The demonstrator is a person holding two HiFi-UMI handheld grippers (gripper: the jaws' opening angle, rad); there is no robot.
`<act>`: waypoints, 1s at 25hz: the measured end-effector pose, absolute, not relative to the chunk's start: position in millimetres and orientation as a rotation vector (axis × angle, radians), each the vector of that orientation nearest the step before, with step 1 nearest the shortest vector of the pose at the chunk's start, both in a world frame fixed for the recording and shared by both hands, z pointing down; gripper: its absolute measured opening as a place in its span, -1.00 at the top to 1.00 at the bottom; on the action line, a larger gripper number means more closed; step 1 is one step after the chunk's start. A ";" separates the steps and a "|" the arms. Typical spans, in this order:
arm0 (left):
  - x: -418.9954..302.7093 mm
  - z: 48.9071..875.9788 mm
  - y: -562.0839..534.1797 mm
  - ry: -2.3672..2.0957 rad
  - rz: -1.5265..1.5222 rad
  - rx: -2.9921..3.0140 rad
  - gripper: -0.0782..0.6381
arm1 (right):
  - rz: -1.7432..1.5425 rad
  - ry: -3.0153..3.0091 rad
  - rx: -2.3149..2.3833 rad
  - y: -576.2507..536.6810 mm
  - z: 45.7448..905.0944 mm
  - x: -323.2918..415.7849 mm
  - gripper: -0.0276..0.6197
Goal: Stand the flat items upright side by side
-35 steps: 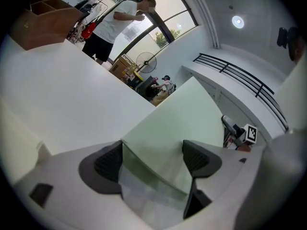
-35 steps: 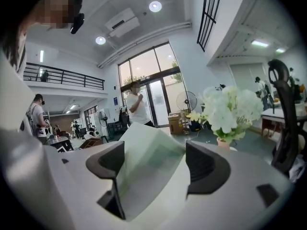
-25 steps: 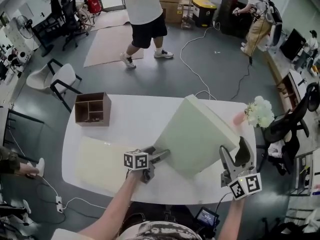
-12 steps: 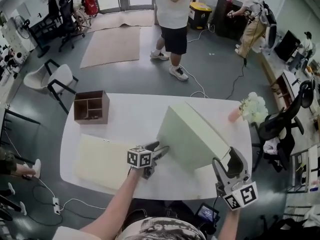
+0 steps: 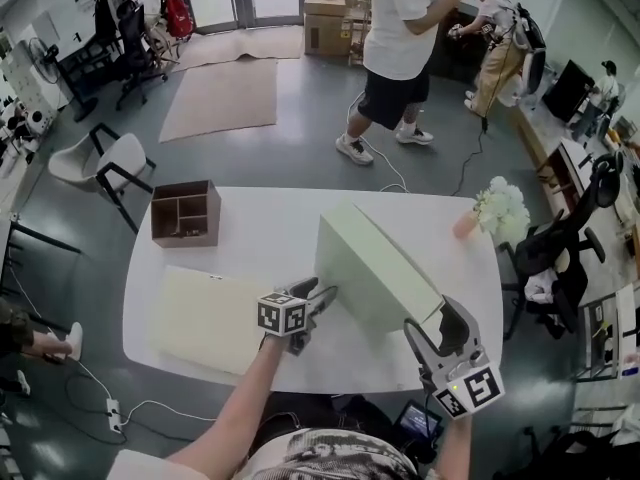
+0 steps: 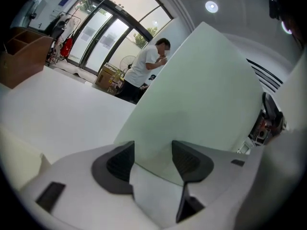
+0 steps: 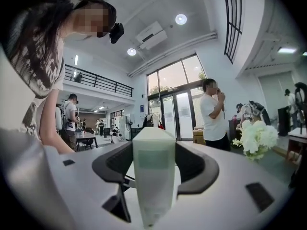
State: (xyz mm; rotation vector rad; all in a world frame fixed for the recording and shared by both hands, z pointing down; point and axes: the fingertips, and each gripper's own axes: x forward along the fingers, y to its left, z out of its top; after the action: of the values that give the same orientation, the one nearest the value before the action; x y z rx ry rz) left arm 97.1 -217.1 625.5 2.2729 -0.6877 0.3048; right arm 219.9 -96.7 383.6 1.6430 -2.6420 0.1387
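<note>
In the head view the right gripper (image 5: pixel 437 320) covers the near lower corner of the green panel (image 5: pixel 385 273), which stands on edge at centre right of the white table (image 5: pixel 270 228). The panel's far face is hidden. The right jaws, just closed in, clamp its near edge. The left gripper (image 5: pixel 322 296), its jaws just closing, pinches the panel's left corner. The cream panel (image 5: pixel 205 318) lies flat at lower left. Black-and-white square markers show on both gripper cubes.

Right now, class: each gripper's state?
Left gripper: jaws just closed on the pale green flat panel.
Right gripper: just closed on that panel's edge.
</note>
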 end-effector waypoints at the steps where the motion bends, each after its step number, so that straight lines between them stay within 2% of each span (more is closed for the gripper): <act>1: 96.4 621.3 -217.0 -0.696 0.295 2.282 0.11 | 0.138 -2.639 1.637 -95.7 384.7 217.6 0.05; 6: 94.1 611.3 -214.9 -0.696 0.272 2.297 0.11 | 0.140 -2.569 1.572 -93.2 404.7 205.4 0.00; 11: 92.9 612.8 -214.2 -0.678 0.260 2.281 0.11 | 0.263 -2.432 1.517 -93.8 464.2 202.9 -0.10; 15: 95.8 611.7 -213.9 -0.654 0.267 2.285 0.12 | 0.345 -2.364 1.503 -96.9 503.6 200.4 -0.10; 25: 96.5 594.0 -210.4 -0.594 0.205 2.296 0.06 | 0.306 -2.217 1.770 -112.8 510.1 203.2 -0.06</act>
State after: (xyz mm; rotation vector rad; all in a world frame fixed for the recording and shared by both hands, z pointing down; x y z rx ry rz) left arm 96.5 -210.4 594.0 2.2959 -0.5939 0.2051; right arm 203.2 -112.8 510.1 1.7697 -2.2175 0.3061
